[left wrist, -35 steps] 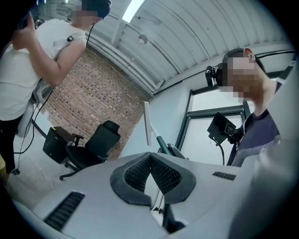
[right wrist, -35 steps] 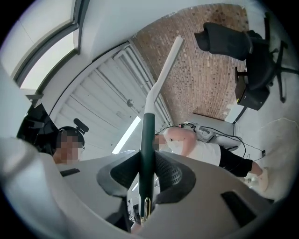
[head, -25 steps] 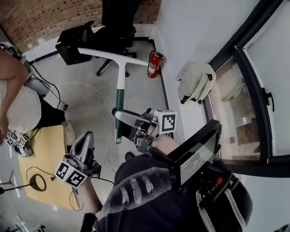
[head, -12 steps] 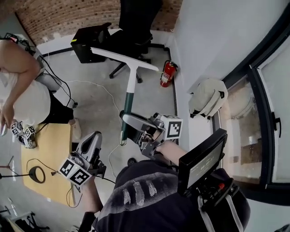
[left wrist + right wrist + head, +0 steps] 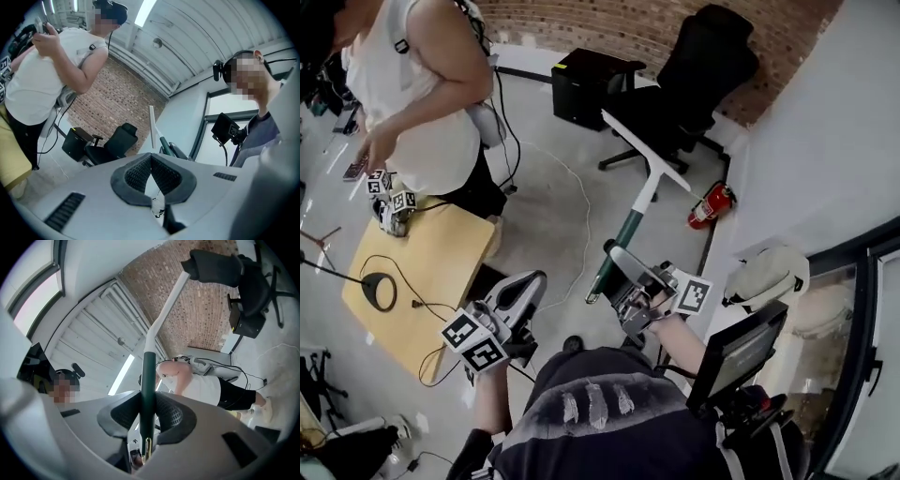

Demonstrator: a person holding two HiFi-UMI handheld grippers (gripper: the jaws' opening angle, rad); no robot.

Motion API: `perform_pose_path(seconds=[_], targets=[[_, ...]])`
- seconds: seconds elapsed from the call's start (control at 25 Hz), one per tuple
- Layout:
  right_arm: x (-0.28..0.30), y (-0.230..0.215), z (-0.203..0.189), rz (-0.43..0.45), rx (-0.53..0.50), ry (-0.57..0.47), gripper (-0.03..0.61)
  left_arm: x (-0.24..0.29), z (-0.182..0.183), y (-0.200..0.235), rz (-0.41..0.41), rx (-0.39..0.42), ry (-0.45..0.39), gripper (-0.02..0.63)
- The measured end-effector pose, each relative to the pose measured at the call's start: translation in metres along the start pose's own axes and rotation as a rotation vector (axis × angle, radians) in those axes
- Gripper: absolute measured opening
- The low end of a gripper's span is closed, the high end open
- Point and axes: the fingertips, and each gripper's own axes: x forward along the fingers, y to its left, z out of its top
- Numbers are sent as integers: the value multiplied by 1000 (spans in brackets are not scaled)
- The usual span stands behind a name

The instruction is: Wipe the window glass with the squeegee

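The head has turned from the window glass [image 5: 874, 375] toward the room, the right gripper [image 5: 148, 405] still clamps the squeegee [image 5: 642, 202], the left gripper [image 5: 151, 161] is closed and empty, so I think wiping is not started.

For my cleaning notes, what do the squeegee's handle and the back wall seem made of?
Long squeegee: dark green grip and white shaft, smooth and even-coloured, probably plastic, possibly painted metal. Red-brown back wall: bare brick, mortar lines showing.
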Motion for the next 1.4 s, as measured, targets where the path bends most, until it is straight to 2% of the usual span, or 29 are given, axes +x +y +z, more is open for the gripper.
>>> perform_pose_path(seconds=[0.12,0.24,0.48,0.68,0.88,1.0,1.16,1.4], targets=[[20,-6,-16,-3,-31,50,97,-25,6,18,37,-9,-28,6],[43,-15,-32,-33,-88,105,97,-35,13,38,22,-13,-23,6],[33,-3,-31,-39,-107,32,97,-22,15,25,-56,17,39,6],[32,-3,-30,-74,-148,15,97,-16,19,26,-91,18,48,6],[17,3,-16,-54,-111,15,97,-1,6,11,-81,19,55,6],[1,3,-11,-77,-87,-23,97,3,1,6,-77,21,73,6],[20,-20,-27,-88,-68,-16,97,-31,13,32,-28,16,46,6],[71,-47,-62,-57,-42,96,97,-101,16,75,112,-28,-60,6]])
